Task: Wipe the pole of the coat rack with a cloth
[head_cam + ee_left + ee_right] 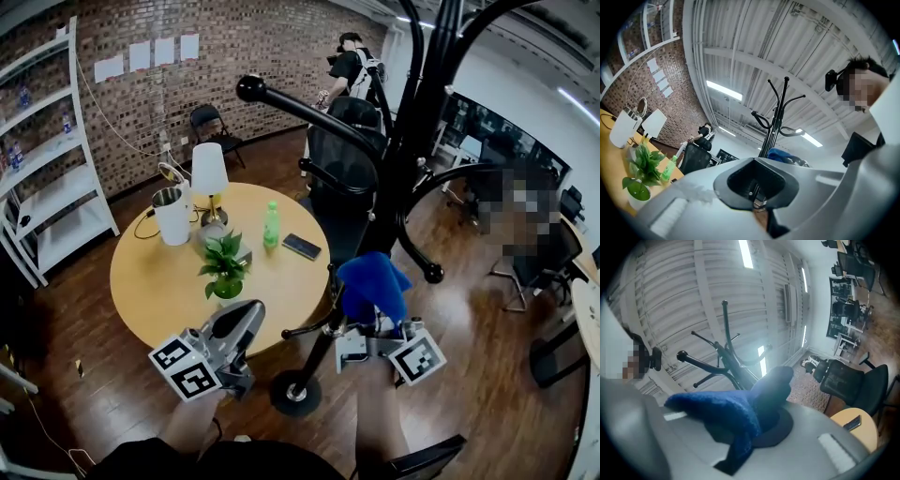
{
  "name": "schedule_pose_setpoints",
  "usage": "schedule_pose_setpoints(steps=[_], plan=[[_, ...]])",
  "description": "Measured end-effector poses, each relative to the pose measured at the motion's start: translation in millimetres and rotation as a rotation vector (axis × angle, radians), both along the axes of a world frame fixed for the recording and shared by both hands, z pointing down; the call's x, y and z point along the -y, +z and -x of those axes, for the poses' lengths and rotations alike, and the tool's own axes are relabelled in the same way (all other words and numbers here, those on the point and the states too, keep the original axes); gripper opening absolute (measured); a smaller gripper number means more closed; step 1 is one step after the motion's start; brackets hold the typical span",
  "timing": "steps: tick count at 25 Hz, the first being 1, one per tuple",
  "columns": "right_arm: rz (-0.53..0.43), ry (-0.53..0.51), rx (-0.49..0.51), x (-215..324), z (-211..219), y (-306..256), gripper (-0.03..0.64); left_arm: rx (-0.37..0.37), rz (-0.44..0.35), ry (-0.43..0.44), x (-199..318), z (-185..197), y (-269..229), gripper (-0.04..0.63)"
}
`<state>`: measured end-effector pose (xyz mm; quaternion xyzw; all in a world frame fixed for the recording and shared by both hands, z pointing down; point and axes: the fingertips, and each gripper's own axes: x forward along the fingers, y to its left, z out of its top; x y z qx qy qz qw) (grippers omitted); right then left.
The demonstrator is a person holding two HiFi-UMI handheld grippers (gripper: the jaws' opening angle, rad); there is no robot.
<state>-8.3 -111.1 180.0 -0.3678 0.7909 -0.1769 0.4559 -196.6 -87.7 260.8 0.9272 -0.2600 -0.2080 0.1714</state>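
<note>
While clenched on the blue cloth (pixel 373 286), bunched ahead of the right claw (pixel 375 323), pressing it against the coat rack pole (pixel 401 187). Clenched on nothing at the left claw (pixel 247 315), left of pole.

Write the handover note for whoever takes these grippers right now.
Left gripper: shut, empty, held low beside the round table, off the rack.
Right gripper: shut on the blue cloth, which sits against the lower part of the coat rack pole, above the base.
Done: cloth is at the pole; how much has been wiped cannot be told.
Left: probably run the cloth up the pole toward the hooks.
</note>
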Motion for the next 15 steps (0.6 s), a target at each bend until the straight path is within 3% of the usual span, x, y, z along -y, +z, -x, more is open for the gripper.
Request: schedule_pose_setpoints(steps=[11,13,15], plan=[[0.273,-0.033,0.057,4.0,0.6,167.9,0.020,0.047,0.000,0.032,-1.7,-14.6,4.5,0.000],[0.341,0.028,-0.056,3.6,-0.8,197.3,0.020,0.067,-0.011,0.039,-3.9,-18.0,5.3,0.000],[0.355,0.117,-0.244,3.7,0.3,213.8,0.020,0.081,-0.016,0.049,-5.7,-21.5,6.1,0.000]])
